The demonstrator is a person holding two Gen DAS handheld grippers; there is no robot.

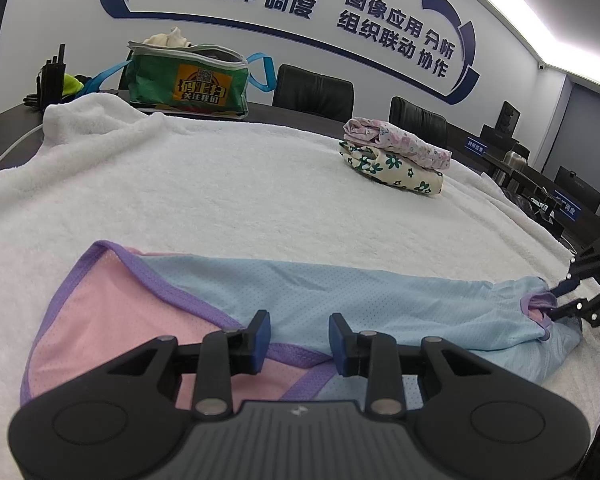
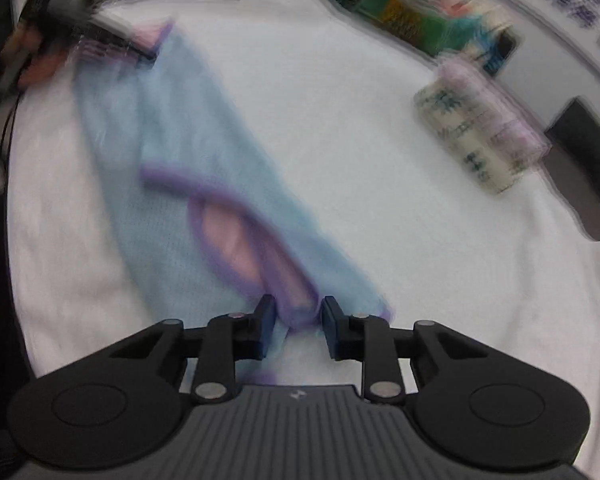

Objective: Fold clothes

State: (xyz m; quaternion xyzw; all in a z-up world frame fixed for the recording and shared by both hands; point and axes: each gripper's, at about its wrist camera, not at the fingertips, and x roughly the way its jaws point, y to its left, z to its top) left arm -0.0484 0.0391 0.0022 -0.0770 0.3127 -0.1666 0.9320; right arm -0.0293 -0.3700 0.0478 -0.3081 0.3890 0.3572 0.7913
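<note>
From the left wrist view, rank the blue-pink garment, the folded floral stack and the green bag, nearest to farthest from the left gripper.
1. Blue-pink garment: right under the left gripper, between its jaws.
2. Folded floral stack: farther back on the white towel, to the right.
3. Green bag: farthest, at the towel's back edge, left of centre.

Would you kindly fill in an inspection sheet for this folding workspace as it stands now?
Surface: white fleecy blanket covers the dark table.
Job's things: blue and pink garment with purple trim, stretched flat; two folded floral garments stacked further back.
Clutter: green bag with cloth on top; black device at the table's far left.
Tongs: left tongs over the garment's purple trim, grip unclear; right tongs straddle a purple-edged opening, contact blurred.
Cables: white cable beside the blanket's left edge.
Surroundings: black chairs, wall with blue lettering.
</note>
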